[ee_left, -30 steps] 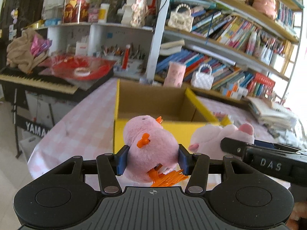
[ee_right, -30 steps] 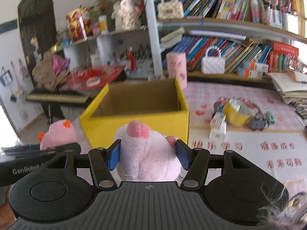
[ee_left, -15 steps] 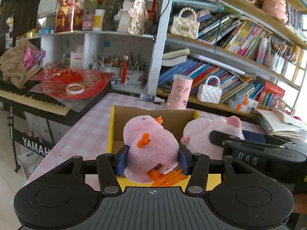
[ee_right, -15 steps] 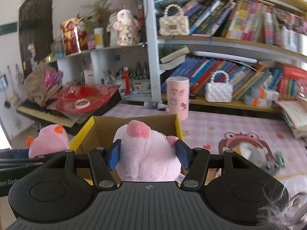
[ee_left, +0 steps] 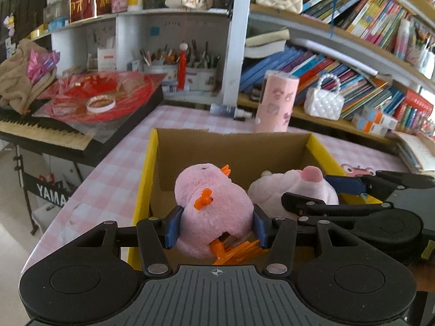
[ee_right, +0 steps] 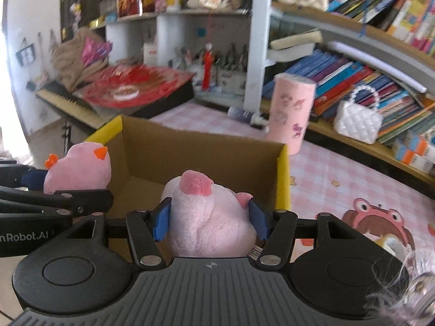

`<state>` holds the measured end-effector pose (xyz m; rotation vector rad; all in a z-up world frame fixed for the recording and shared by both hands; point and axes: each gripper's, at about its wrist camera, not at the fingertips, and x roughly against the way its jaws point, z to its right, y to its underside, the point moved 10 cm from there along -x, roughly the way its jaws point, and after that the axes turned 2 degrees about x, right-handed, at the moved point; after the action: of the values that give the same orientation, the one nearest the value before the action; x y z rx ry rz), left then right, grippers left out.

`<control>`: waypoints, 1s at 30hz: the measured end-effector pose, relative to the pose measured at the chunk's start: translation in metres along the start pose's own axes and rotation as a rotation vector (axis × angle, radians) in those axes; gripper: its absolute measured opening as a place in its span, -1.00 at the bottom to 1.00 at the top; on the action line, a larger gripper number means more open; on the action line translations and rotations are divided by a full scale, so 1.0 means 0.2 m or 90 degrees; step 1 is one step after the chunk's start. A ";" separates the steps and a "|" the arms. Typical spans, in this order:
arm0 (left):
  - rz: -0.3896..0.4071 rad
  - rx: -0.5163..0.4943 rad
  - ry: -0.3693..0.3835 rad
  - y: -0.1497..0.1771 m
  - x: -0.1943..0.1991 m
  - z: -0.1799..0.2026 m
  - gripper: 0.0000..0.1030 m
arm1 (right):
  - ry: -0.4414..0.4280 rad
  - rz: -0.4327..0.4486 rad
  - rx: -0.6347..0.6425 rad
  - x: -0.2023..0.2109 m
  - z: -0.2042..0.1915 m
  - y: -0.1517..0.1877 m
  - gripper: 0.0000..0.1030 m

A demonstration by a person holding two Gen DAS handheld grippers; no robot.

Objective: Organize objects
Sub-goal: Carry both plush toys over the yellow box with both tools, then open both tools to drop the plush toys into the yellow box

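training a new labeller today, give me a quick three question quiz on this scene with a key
1. True or false: the left tongs are empty.
2. Which toy do the right tongs grip: A) pink chick plush B) pink pig plush C) white handbag?
3. What stands open under both toys?

Key: 1. False, they clamp the pink chick plush. 2. B. 3. The yellow cardboard box.

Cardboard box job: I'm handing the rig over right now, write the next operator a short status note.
Left gripper: shut on the pink chick toy, held over the cardboard box.
Right gripper: shut on the pink pig toy, also over the box.
Done: both toys picked up and brought to the box.
Left: lower and release both; the box floor looks bare so far.
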<state>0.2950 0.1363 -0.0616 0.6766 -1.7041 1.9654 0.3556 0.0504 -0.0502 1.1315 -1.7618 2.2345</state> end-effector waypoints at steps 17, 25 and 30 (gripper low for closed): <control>-0.006 0.020 -0.029 -0.01 -0.07 -0.05 0.07 | -0.026 -0.080 0.081 -0.16 -0.02 0.01 0.39; 0.086 0.008 -0.014 -0.10 0.17 0.01 0.43 | -0.004 -0.002 0.034 0.03 0.02 -0.09 0.46; 0.117 0.020 -0.012 -0.08 0.33 0.00 0.52 | 0.024 0.058 0.004 0.24 0.01 -0.14 0.51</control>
<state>0.2539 0.1407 -0.0073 0.5691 -1.8063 2.1203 0.3347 0.0410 0.0003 1.0232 -1.8281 2.2977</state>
